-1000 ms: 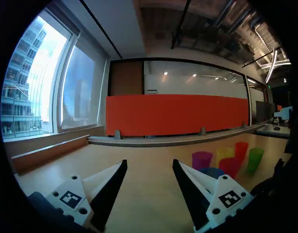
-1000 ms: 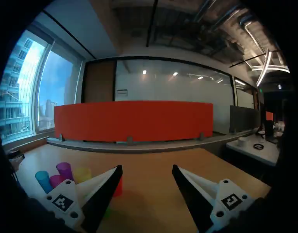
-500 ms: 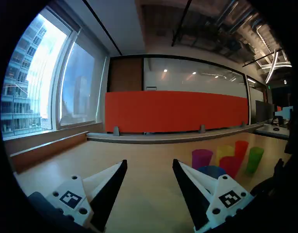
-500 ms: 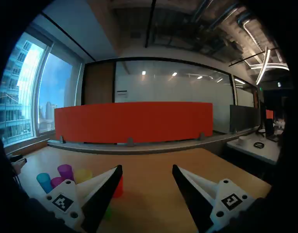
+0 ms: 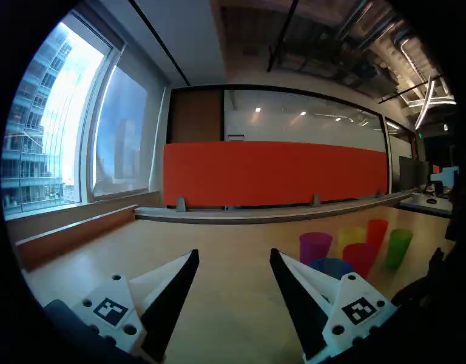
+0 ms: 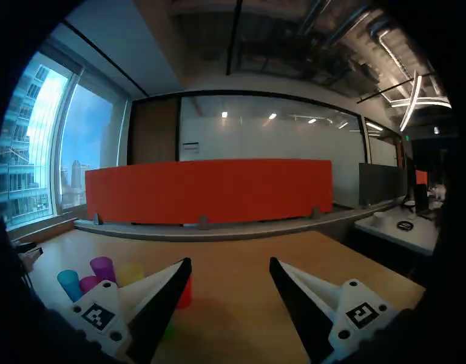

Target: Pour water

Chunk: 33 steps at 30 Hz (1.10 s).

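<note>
Several coloured plastic cups stand grouped on the wooden table. In the left gripper view they sit to the right: purple cup (image 5: 315,246), yellow cup (image 5: 351,236), orange cup (image 5: 377,231), green cup (image 5: 398,247), red cup (image 5: 359,258), and a blue cup (image 5: 331,267) partly behind the right finger. My left gripper (image 5: 233,267) is open and holds nothing. In the right gripper view the cups lie at the lower left: blue cup (image 6: 69,284), purple cup (image 6: 102,267), yellow cup (image 6: 129,273), an orange-red cup (image 6: 184,293) behind the left finger. My right gripper (image 6: 230,270) is open and holds nothing.
A long orange divider panel (image 5: 275,173) runs along the table's far edge. Tall windows (image 5: 57,133) line the left side. Another desk (image 6: 397,233) with small items stands to the right. Bare wooden tabletop (image 6: 245,297) stretches ahead of both grippers.
Both views have shifted slightly; the left gripper view tilted a little, so the divider sits marginally higher. The cups and both grippers' finger spacing are unchanged.
</note>
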Motion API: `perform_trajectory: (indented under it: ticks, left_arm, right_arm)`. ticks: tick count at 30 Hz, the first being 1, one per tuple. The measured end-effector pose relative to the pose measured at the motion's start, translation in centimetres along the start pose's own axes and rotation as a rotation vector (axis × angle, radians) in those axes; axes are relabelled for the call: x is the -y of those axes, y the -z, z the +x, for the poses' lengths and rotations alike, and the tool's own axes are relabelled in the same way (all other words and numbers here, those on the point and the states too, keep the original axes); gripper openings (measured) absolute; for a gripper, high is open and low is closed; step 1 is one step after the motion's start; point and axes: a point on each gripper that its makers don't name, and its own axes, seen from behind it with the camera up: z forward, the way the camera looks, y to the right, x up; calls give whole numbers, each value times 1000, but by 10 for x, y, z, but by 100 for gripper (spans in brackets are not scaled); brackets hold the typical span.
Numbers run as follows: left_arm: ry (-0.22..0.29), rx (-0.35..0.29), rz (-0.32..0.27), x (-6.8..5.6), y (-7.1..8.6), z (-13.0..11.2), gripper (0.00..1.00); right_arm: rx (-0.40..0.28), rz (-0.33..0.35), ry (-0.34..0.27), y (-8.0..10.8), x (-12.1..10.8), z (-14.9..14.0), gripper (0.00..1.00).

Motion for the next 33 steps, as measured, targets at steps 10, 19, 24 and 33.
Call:
perform_trajectory:
  ticks: [10, 19, 24, 33]
  left_arm:
    - [0, 0, 0, 0, 0, 0, 86]
    - [0, 0, 0, 1, 0, 1, 86]
    - [0, 0, 0, 0, 0, 1, 86]
    - [0, 0, 0, 0, 0, 0, 86]
  right_arm:
    - [-27, 4, 3, 1, -9, -7, 99]
    - [-38, 2, 35, -6, -18, -23, 99]
    - [-62, 19, 40, -7, -14, -25, 100]
    - [-112, 59, 4, -11, -5, -21, 99]
